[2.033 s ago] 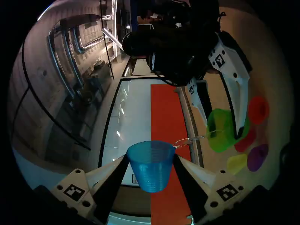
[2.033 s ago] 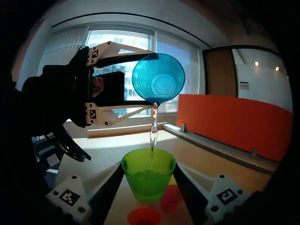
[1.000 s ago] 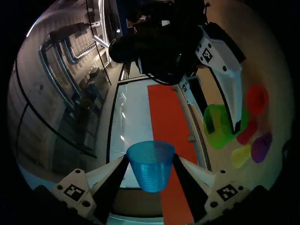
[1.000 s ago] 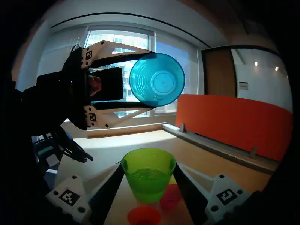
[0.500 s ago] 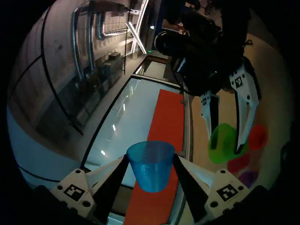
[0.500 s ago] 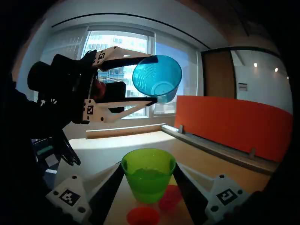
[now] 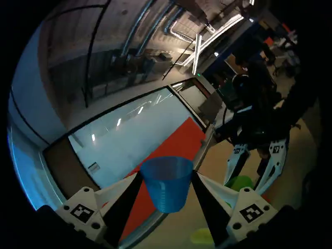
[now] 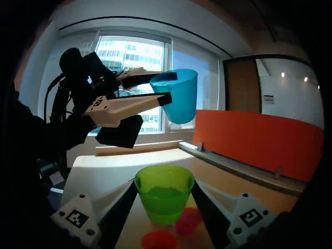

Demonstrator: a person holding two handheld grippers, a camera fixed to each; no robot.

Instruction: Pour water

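At the upper left of the right gripper view, the left gripper (image 8: 171,87) hangs before a bright window (image 8: 124,54), its fingers pressed on a blue cup (image 8: 178,103) held nearly upright above the table (image 8: 99,170). At lower centre, the right gripper (image 8: 164,184) clamps a translucent green cup (image 8: 164,205) part full of water. Red cups (image 8: 189,220) lie below it, with an orange partition (image 8: 257,141) at right. The left gripper view adds ceiling pipes (image 7: 141,25) at upper left and a yellow-green shape (image 7: 202,236) at the bottom.
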